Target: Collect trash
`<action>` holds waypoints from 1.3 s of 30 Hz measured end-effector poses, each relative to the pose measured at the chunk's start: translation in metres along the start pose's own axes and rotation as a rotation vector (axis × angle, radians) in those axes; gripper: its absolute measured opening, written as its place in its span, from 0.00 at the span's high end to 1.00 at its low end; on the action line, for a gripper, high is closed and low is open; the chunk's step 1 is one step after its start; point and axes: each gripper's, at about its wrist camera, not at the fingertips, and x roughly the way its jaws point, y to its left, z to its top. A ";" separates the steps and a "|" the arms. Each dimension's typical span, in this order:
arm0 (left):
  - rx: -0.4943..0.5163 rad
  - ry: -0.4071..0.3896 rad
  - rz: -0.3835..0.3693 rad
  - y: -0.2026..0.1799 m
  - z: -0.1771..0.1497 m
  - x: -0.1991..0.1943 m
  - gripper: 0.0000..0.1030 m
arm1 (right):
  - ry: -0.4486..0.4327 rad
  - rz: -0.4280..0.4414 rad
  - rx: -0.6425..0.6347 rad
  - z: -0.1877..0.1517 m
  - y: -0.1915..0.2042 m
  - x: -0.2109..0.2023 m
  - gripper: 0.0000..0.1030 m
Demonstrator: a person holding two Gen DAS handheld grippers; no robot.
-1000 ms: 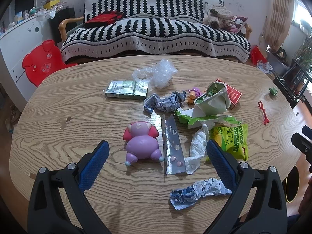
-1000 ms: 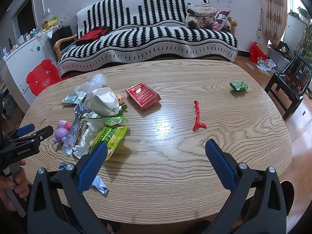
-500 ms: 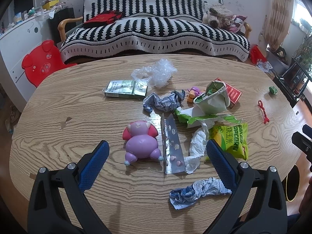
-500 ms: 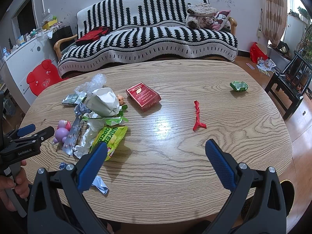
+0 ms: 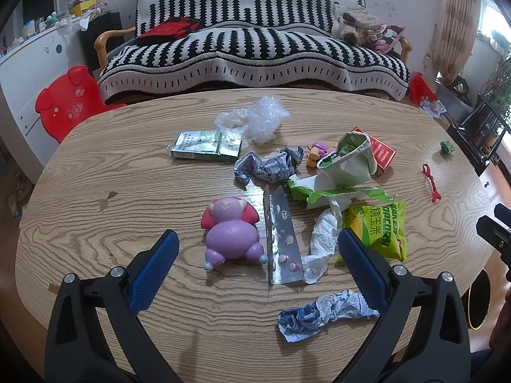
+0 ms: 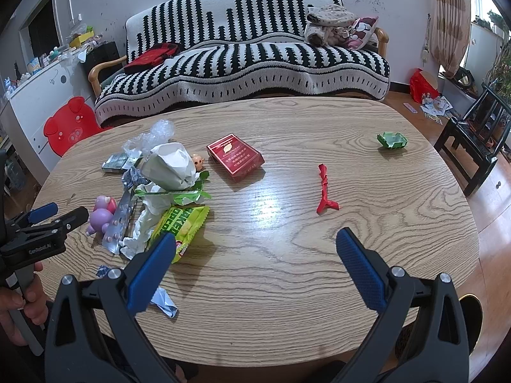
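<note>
Hovering over table, we hold left gripper and right gripper spread wide, empty; trash pile frame center.

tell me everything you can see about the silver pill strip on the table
The pill blister strip is a long, narrow piece of shiny silver foil lying flat on the wooden table, its length running away from the left wrist camera. One long edge is bent up. Most bubbles look pressed empty; a few pink pills remain at the near end. It lies just beside the purple pig toy, and crumpled white tissue touches its other side at the near corner. The right wrist view shows it too. Neither tool touches it.
</note>
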 end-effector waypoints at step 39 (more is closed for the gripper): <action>0.030 0.203 -0.139 0.058 0.017 0.114 0.06 | 0.184 0.020 -0.166 0.081 0.023 0.231 0.06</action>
